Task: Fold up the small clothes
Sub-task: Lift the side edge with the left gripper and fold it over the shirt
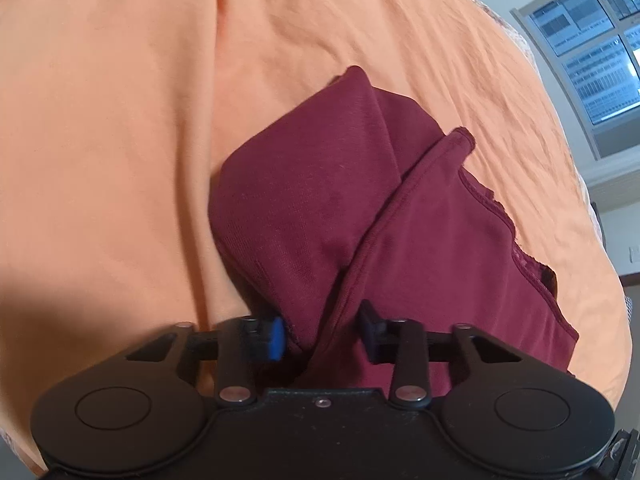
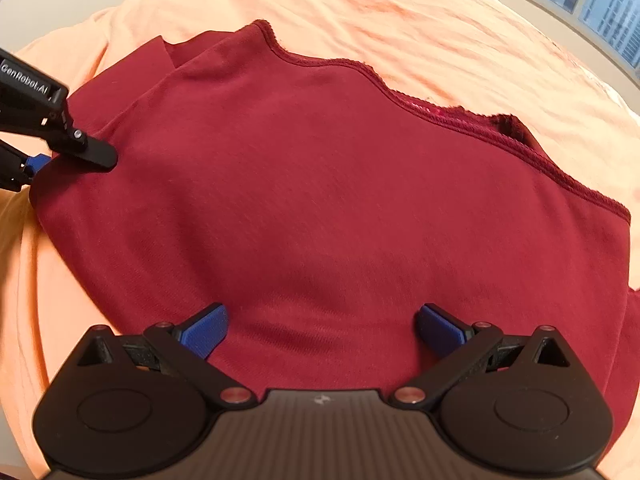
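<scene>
A maroon garment (image 2: 320, 200) with a lace-trimmed edge lies spread on the orange sheet (image 2: 440, 20). In the left wrist view one side of the garment (image 1: 320, 200) is folded over into a flap. My left gripper (image 1: 324, 336) sits at the garment's near corner with its fingers partly apart and bunched cloth in the gap. In the right wrist view this left gripper (image 2: 68, 160) straddles the garment's left edge. My right gripper (image 2: 322, 332) is wide open just above the garment's near part, its blue pads (image 2: 204, 334) holding nothing.
The orange sheet (image 1: 120, 120) is creased and covers the bed all around the garment. A window (image 1: 592, 52) and a white wall stand beyond the bed's far right side. A grey floor strip shows at the left edge of the right wrist view.
</scene>
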